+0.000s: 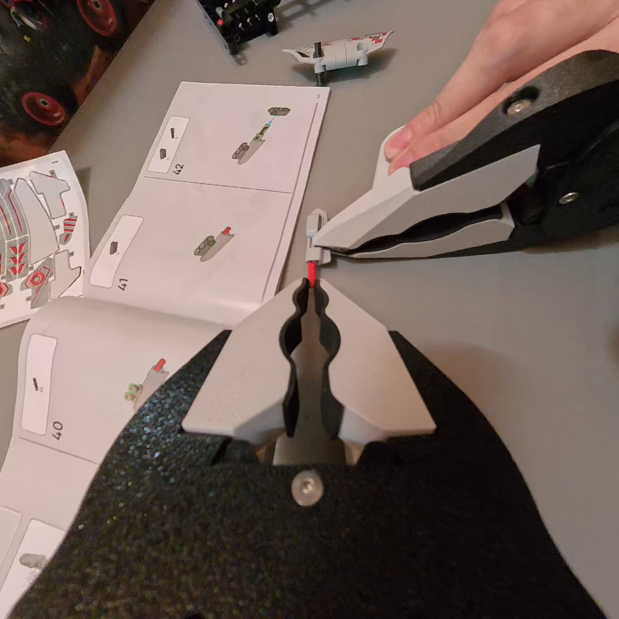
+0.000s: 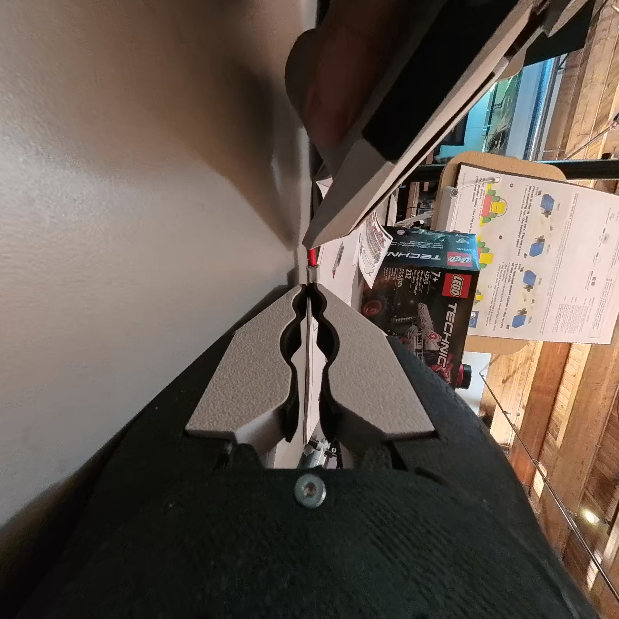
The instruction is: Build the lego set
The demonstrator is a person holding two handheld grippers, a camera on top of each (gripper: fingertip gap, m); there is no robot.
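Two grippers meet tip to tip over the grey table [image 1: 469, 335], each pinching one end of the same small assembly. The left gripper [image 1: 311, 284] has its fingers [image 1: 261, 361] closed almost fully, with only a thin wavy slit between the black pads, and its tips clamp the near end of a short red axle [image 1: 311, 272]. The right gripper [image 1: 318, 246] comes in from the right, held in a person's hand [image 1: 469, 110], its fingers drawn together to a narrow gap and nipping a small light grey connector piece [image 1: 316, 234]. The red axle runs from the left tips straight into the bottom of that connector.

From the right wrist view, the right gripper [image 2: 310, 296] is likewise nearly closed on the grey connector [image 2: 312, 273], with the red axle [image 2: 312, 257] sticking out beyond it into the tip of the left gripper [image 2: 310, 243].

The open instruction booklet [image 1: 207, 201] lies just left of the joined parts, a sticker sheet [image 1: 37, 234] beside it. Farther back rest a white winged sub-assembly [image 1: 338, 53] and a black chassis part [image 1: 241, 20]. The set's box [image 2: 425, 301] stands behind.
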